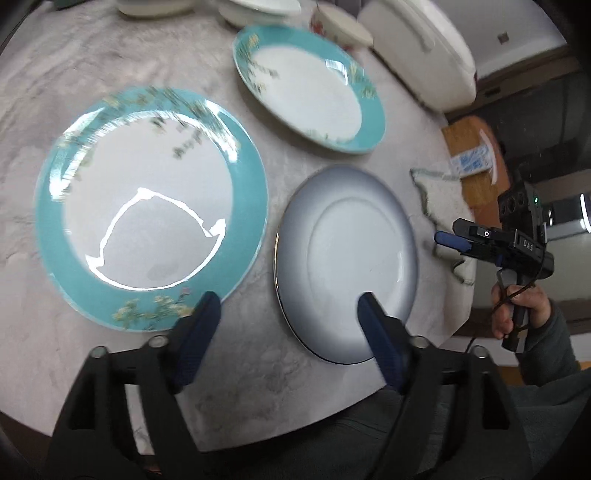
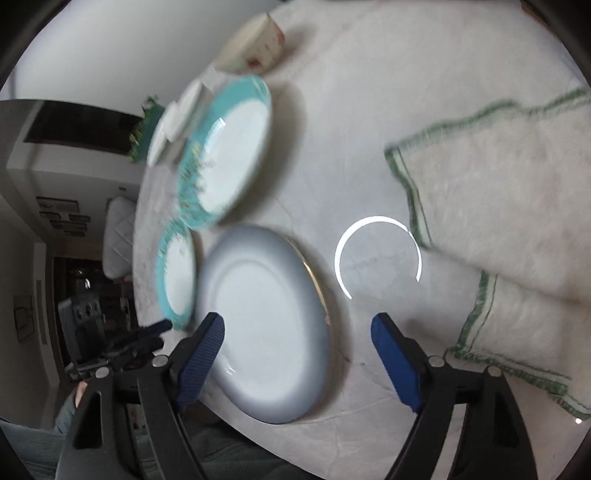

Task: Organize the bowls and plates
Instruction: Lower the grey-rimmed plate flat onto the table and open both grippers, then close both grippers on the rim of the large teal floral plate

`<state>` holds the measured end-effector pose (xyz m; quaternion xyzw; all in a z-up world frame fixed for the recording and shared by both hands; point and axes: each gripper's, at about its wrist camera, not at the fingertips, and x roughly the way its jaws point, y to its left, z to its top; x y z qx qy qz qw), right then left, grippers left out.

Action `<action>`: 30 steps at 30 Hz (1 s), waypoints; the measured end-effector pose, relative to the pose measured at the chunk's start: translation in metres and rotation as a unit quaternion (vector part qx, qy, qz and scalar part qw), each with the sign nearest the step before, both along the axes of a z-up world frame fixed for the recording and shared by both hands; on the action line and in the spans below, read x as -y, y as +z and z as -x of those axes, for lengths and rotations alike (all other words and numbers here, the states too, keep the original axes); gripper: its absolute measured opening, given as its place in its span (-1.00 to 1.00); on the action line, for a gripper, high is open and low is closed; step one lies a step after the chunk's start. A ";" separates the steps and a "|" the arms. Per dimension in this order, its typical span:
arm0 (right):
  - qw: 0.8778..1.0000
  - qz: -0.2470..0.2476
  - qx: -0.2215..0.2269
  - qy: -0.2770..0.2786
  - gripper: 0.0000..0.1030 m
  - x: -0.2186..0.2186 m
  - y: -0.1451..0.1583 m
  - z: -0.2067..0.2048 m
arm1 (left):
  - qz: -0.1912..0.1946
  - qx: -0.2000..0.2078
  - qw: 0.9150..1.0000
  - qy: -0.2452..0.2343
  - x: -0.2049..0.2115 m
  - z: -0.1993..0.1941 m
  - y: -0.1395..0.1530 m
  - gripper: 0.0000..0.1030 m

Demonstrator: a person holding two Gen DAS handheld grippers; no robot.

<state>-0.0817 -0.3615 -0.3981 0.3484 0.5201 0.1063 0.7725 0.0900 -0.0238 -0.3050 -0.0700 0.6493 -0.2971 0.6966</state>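
the left gripper (image 1: 288, 332) hovers with its jaws wide apart and nothing between them, one blue pad over the near rim of the large teal-rimmed plate (image 1: 151, 206), the other over the near edge of the grey-blue plate (image 1: 347, 262). the right gripper (image 2: 297, 356) is likewise spread wide and empty, its left pad above the grey-blue plate and its right pad above bare counter (image 2: 369, 110). both plates lie flat and face up on the marble-look counter, side by side and nearly touching; being round, they point no particular way. beyond them a second teal-rimmed plate (image 1: 310, 92) also lies flat, apart from the other two. farther back stand white dishes (image 1: 258, 11) and a cream bowl with red flowers (image 1: 340, 26), all blurred. a white cloth with green stitched edging (image 2: 498, 206) lies on the counter to the right of the grey-blue plate. from the left wrist view a hand (image 1: 517, 306) grips the right gripper's handle, whose body carries small lettering too blurred to read.
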 end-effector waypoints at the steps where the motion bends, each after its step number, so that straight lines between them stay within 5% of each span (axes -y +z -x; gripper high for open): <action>1: 1.000 -0.009 0.019 -0.004 0.71 0.000 0.011 0.000 | 0.004 0.005 1.000 0.010 -0.010 -0.004 0.009 0.52; 5: 0.992 -0.060 0.106 0.014 0.73 -0.029 0.058 -0.013 | -0.015 0.031 0.998 0.044 -0.060 -0.037 0.033 0.63; 10: 0.983 -0.100 0.144 0.047 0.66 -0.111 0.075 -0.040 | -0.042 0.046 0.998 0.031 -0.114 -0.098 0.024 0.63; 14: 0.989 -0.107 0.090 0.054 0.17 -0.165 0.043 -0.060 | -0.026 0.038 0.999 -0.029 -0.130 -0.133 -0.002 0.63; 16: 0.990 -0.119 0.063 0.036 0.10 -0.182 0.022 -0.063 | -0.036 0.034 0.996 -0.076 -0.128 -0.144 -0.015 0.63; 22: 0.993 -0.106 0.041 -0.002 0.09 -0.219 -0.006 -0.049 | -0.021 0.032 0.983 -0.178 -0.118 -0.166 -0.034 0.60; 30: 0.989 -0.110 0.002 -0.095 0.09 -0.230 -0.030 -0.028 | -0.010 0.020 0.974 -0.224 -0.100 -0.176 -0.046 0.50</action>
